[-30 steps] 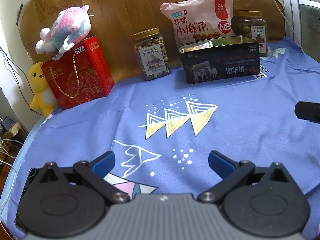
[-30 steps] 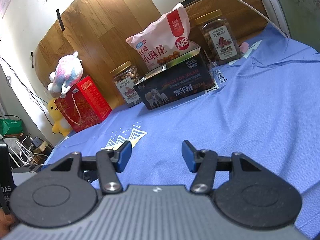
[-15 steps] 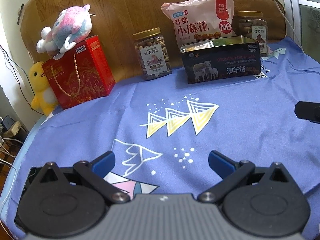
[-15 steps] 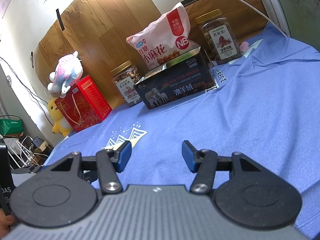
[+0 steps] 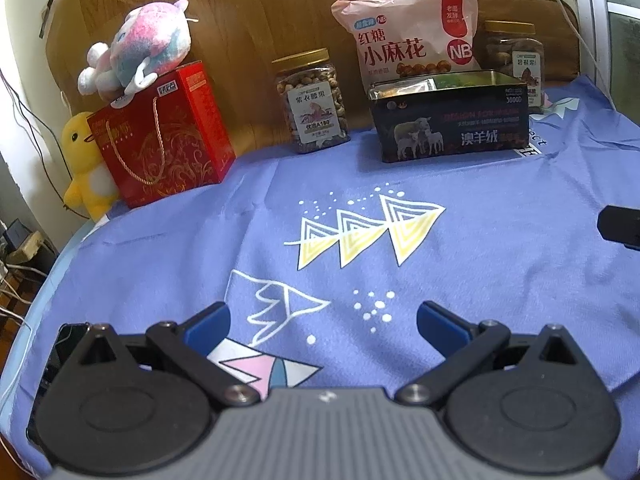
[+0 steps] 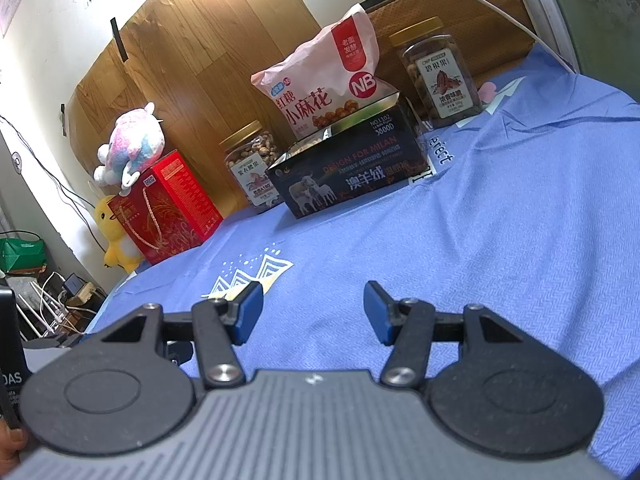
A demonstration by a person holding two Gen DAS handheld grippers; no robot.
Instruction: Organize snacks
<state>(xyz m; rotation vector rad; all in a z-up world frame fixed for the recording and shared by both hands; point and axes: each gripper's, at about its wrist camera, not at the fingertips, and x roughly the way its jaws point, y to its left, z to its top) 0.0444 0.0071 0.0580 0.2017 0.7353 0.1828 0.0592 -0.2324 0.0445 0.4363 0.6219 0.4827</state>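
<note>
Hovering low over the near part of the blue cloth (image 5: 500, 216), the left gripper (image 5: 322, 326) is held with its jaws spread wide and nothing between them. The right gripper (image 6: 313, 312) is likewise seen released and empty above the cloth, its blue pads (image 6: 378, 316) apart. Farther out, a dark tin box (image 5: 450, 120) is set at the far side of the cloth, its top open. A pink snack bag (image 5: 412, 40) is leaned upright just behind the box. A nut jar (image 5: 312, 102) is placed to the left of the box, and a second jar (image 6: 438, 74) at the far right. At the far left, a red gift box (image 5: 164, 136) is topped by a plush toy (image 5: 140, 54), with a yellow duck (image 5: 82, 160) beside it.
</note>
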